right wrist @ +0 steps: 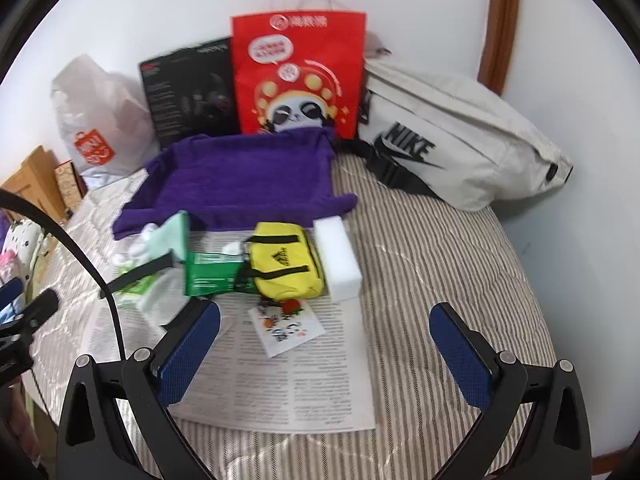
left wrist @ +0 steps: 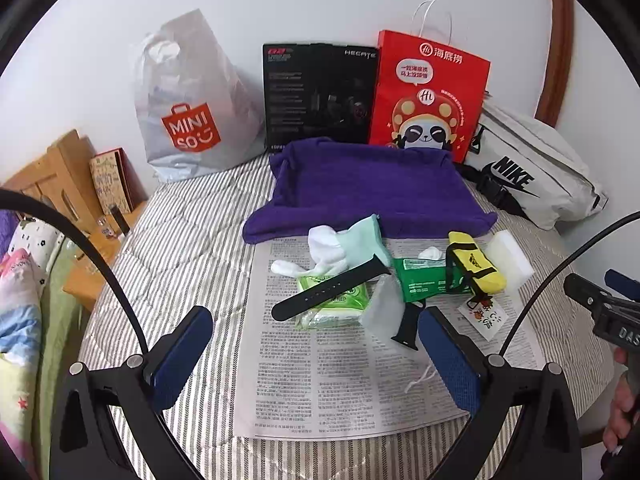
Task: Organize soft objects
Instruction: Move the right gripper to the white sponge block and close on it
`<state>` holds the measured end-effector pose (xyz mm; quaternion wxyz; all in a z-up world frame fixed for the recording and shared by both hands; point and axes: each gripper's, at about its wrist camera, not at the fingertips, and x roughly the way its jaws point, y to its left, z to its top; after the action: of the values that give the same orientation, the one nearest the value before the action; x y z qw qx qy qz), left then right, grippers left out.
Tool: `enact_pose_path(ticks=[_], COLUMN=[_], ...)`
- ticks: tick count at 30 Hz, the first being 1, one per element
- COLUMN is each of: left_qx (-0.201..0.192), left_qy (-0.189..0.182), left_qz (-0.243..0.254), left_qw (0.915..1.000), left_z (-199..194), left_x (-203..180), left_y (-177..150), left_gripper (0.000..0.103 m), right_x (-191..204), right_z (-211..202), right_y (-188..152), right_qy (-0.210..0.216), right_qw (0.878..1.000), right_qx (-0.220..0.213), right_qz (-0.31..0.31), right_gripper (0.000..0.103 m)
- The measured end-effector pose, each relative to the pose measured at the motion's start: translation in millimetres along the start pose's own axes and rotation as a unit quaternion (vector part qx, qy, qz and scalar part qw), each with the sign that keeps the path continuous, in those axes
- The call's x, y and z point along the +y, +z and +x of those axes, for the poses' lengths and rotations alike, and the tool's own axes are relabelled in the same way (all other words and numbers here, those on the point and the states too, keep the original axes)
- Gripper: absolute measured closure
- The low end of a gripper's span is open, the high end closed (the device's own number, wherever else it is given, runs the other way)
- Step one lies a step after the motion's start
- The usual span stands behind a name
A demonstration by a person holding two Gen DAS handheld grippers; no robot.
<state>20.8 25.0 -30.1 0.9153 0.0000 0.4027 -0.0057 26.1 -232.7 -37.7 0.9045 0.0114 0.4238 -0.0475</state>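
A pile of small things lies on a newspaper spread on the striped bed. In it are a black watch strap, a light green tissue pack, a dark green pack, a yellow pouch, a white sponge block, white socks and a mint cloth. Behind them sits a purple towel tray. My left gripper hovers open just short of the pile. My right gripper is open above the newspaper, near the yellow pouch and sponge.
Along the wall stand a Miniso plastic bag, a black box, a red paper bag and a white Nike waist bag. A wooden bedside stand is at left. A sticker card lies on the paper.
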Motion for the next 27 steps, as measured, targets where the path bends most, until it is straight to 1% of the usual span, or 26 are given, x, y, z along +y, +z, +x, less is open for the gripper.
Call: enact_pose_path(ticks=[4,7,10,13,15,18,21,23,24,26,27], left_qx=[0.01,0.019,0.028,0.038,0.045,0.05,0.057,0.062,0.065,0.07,0.073], left_qy=[0.006,0.004,0.001,0.002,0.004,0.004,0.01,0.013,0.015,0.014,0.01], left_qz=[0.006,0.01,0.014,0.015,0.012,0.012,0.009,0.009,0.009,0.01,0.009], left_qw=[0.9999,0.9998,0.9995,0.9992,0.9989,0.9987,0.9983,0.9979,0.9978,0.9974,0.9973], left_z=[13,24,34,45,52,59,69,75,78,83,86], left_x=[-1,-4,-6,-7,-7,-6,-2,-1,-1,0,0], left_y=[-2,-3,-5,-5,-5,-5,-5,-5,-5,-6,-6], left_gripper=[0.0,0.0,0.0,0.0,0.0,0.0,0.0,0.0,0.0,0.0,0.0], right_x=[-14,-22,-26,-26,-24,-22,-21,-22,-23,-25,-26], right_z=[25,46,64,80,88,100,116,127,134,143,148], right_y=[0,-1,-2,0,4,11,16,16,16,15,14], right_qy=[-0.009,-0.013,-0.015,-0.002,0.011,0.017,0.026,0.034,0.035,0.034,0.037], right_qw=[1.0,1.0,1.0,1.0,1.0,1.0,1.0,0.999,0.999,0.999,0.998], right_qx=[0.01,0.009,0.018,0.015,0.008,0.0,0.009,0.019,0.026,0.037,0.043], right_qz=[0.01,0.013,0.016,0.016,0.016,0.013,0.007,0.004,0.001,-0.001,0.001], right_gripper=[0.0,0.0,0.002,0.006,0.007,0.012,0.021,0.033,0.037,0.053,0.058])
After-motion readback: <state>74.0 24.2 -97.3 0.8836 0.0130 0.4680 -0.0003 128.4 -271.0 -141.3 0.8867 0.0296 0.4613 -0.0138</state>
